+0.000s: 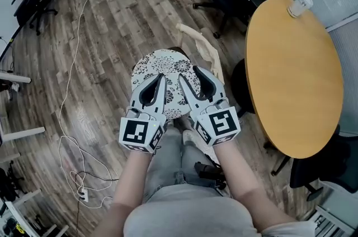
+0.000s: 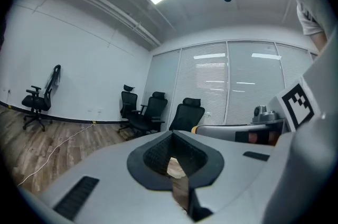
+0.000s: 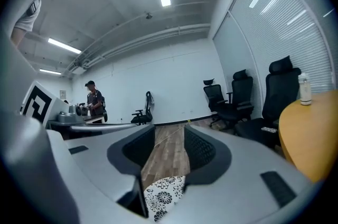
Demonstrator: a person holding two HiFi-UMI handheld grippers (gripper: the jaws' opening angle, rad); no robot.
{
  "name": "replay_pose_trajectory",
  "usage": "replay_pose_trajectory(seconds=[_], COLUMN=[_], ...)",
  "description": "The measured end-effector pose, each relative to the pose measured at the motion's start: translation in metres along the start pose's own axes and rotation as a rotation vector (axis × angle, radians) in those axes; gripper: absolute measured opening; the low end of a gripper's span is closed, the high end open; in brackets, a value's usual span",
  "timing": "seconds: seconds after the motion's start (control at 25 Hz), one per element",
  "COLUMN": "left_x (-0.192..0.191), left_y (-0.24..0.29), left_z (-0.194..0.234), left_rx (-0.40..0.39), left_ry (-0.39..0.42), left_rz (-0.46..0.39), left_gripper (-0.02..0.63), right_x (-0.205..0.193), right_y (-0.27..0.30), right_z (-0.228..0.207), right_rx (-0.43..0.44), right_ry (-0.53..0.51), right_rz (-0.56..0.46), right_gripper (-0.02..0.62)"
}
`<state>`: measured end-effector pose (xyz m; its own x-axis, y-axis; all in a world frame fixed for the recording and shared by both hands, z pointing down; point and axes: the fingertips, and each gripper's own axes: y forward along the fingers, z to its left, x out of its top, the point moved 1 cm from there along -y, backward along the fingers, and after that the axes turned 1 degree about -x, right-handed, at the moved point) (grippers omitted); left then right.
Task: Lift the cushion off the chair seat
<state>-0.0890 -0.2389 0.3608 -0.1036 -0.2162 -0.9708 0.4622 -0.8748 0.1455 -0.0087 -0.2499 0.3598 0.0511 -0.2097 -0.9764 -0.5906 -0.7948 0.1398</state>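
Head view: the cushion [image 1: 159, 65] lies on the chair [image 1: 202, 47] seat, so I judge the grasp is in hand. Right hand-held gripper [image 1: 188, 74] is released around its edge, left hand-held gripper [image 1: 161, 77] is clenched and seemingly empty. Next I should close the right one and lift.

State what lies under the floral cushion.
Only a dark seat edge and pale wooden chair frame show past the cushion; the rest of the seat beneath is covered.

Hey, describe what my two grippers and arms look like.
Both the left gripper and right gripper are light grey, with black textured lining inside the jaws and a white cube of black square markers at the rear. Short pale sleeves.
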Motion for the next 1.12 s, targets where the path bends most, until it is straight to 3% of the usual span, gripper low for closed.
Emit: replay_pose_trajectory(seconds=[0.28, 0.6, 1.12], left_x=[-0.029, -0.079, -0.147], left_y=[0.024, 0.041, 0.063], left_z=[0.031, 0.039, 0.062], left_rx=[-0.086, -0.173, -0.116], left_ry=[-0.023, -0.041, -0.077], left_rz=[0.061, 0.123, 0.163], left_gripper=[0.002, 0.002, 0.002], right_x=[-0.051, -0.122, -0.227], right_y=[0.04, 0.058, 0.058], right_z=[-0.014, -0.043, -0.085], right_rx=[-0.084, -0.256, -0.349], right_ry=[0.032, 0.045, 0.051], right_rz=[0.128, 0.246, 0.395], right_gripper=[0.195, 0.233, 0.233])
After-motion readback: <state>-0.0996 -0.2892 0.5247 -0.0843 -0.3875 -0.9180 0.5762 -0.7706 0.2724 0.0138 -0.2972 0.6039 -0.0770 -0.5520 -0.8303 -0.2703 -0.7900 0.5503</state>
